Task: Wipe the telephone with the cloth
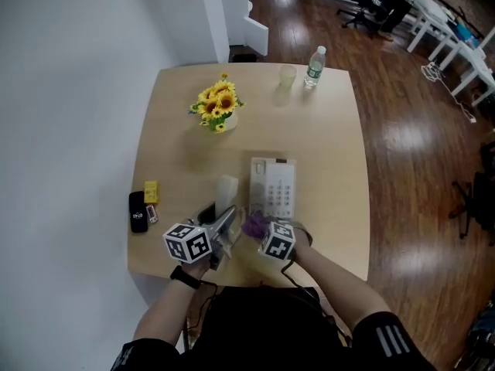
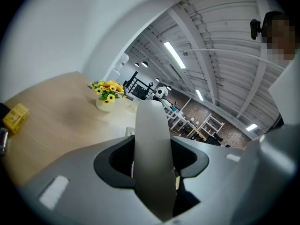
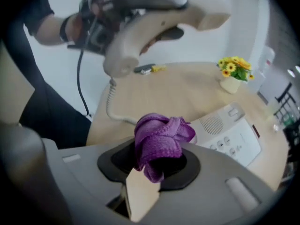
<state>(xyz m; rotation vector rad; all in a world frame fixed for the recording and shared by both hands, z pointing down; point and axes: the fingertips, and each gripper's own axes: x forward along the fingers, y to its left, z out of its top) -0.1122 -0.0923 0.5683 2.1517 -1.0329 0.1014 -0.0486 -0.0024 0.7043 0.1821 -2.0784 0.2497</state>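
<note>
Right hand-held gripper [image 3: 149,171] clamps purple cloth [image 3: 160,139] near telephone handset [image 3: 154,27] clamped in left hand-held gripper [image 2: 152,168]

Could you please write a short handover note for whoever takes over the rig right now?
Left hand-held gripper: shut on the handset, which is lifted off the telephone base; its cord hangs down to the table.
Right hand-held gripper: shut on the bunched purple cloth, near the base's front end, below the handset and apart from it.
Done: handset raised, cloth in grip. Nothing shows whether any wiping has happened.
Left: wipe the handset and the base, then set the handset back on the base.
</note>
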